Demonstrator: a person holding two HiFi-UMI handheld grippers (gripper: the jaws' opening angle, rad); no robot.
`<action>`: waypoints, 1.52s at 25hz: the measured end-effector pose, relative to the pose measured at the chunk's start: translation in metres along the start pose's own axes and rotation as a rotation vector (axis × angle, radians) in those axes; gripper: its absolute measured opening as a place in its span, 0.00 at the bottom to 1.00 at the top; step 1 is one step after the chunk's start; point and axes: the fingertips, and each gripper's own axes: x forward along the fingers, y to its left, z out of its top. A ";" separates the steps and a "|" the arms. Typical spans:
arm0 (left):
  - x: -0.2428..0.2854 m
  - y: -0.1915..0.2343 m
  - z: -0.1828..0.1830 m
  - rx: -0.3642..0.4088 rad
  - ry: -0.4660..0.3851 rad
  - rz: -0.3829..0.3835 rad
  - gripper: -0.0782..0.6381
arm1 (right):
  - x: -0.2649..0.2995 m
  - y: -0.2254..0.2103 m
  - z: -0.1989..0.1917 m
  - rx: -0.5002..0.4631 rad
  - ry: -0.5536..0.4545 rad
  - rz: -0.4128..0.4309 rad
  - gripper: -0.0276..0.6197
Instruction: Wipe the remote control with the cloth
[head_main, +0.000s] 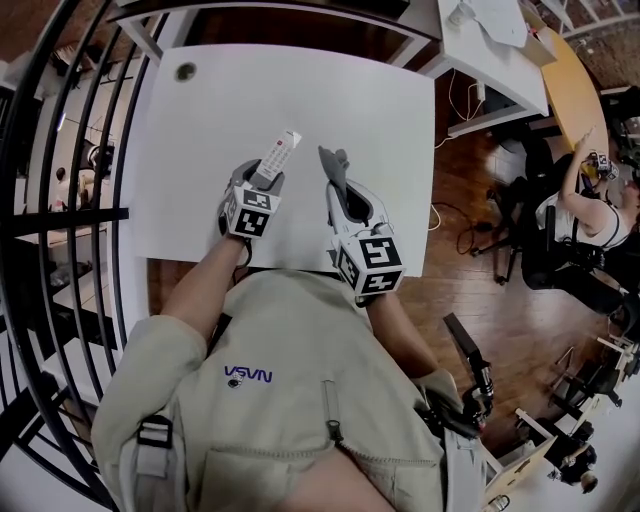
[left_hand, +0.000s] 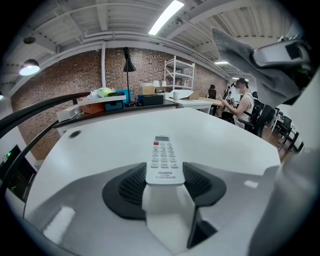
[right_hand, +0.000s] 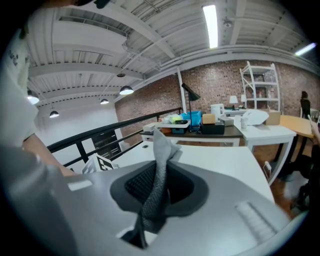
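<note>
The remote control (head_main: 278, 155) is clamped in the left gripper (head_main: 264, 182) above the table (head_main: 300, 90). The cloth (head_main: 333, 162) is pinched in the right gripper (head_main: 338, 188), just beside it. Wiping is judged not yet begun; next, cloth contact with the keypad is required.

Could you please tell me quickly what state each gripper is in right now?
The left gripper is closed on the white rectangular plastic remote control.
The right gripper is closed on the grey textured fabric cloth.
</note>
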 end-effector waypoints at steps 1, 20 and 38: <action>-0.003 -0.002 0.002 -0.001 -0.011 0.001 0.44 | 0.000 -0.001 0.002 0.001 -0.006 -0.001 0.12; -0.152 -0.058 0.147 0.304 -0.480 0.015 0.44 | -0.030 0.001 0.095 -0.130 -0.219 -0.015 0.12; -0.194 -0.079 0.184 0.430 -0.617 0.093 0.44 | -0.030 0.058 0.111 -0.270 -0.141 0.200 0.11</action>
